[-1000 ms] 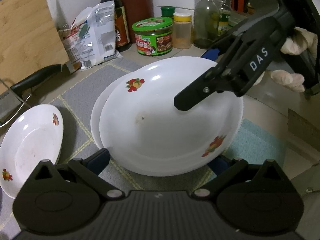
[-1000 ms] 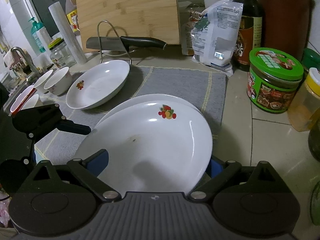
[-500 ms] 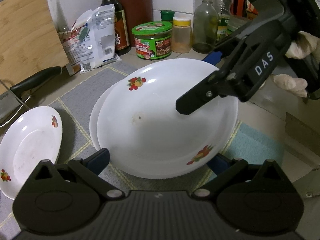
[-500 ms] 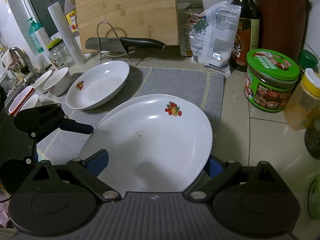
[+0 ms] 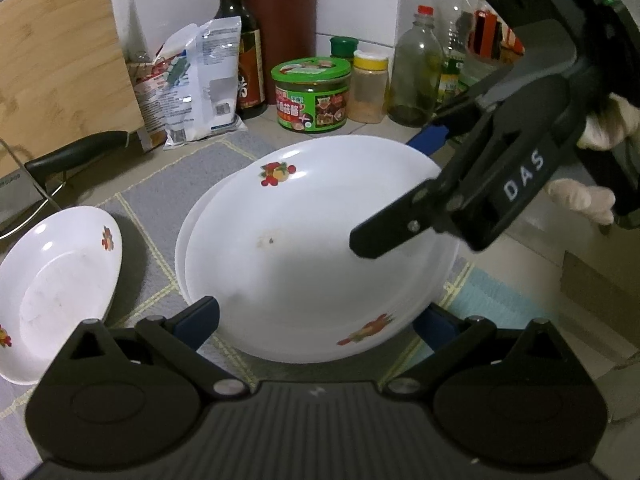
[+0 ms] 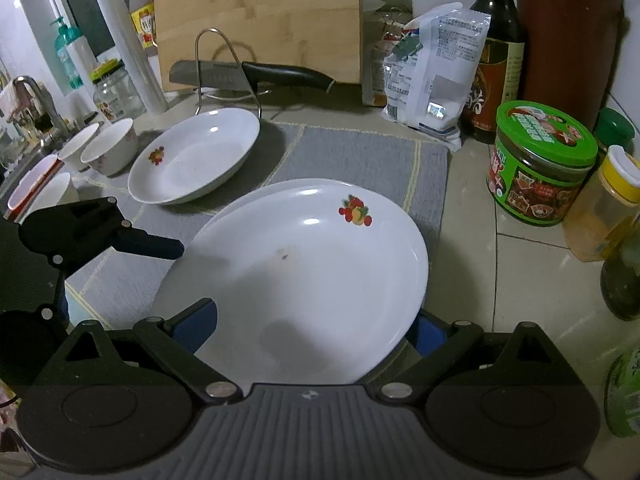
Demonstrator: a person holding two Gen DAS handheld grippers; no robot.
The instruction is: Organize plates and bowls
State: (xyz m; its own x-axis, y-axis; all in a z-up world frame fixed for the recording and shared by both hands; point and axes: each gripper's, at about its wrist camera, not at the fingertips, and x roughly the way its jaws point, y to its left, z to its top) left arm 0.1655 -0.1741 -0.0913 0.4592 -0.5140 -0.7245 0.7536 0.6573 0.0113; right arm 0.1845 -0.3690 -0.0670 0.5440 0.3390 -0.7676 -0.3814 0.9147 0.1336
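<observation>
A large white plate with fruit prints lies on top of a second white plate on the grey mat. My left gripper and my right gripper are both open, with blue fingers spread at either side of the top plate's rim. The right gripper also shows in the left wrist view; the left gripper shows in the right wrist view. A smaller deep plate lies to the left. Several bowls stand at the far left.
A green-lidded jar, spice jar, sauce bottles, a foil bag, a knife on a wire rack and a cutting board line the back. A sink tap is far left.
The top plate has shifted slightly toward the far side and settled over the lower plate. Both grippers stay spread around it.
</observation>
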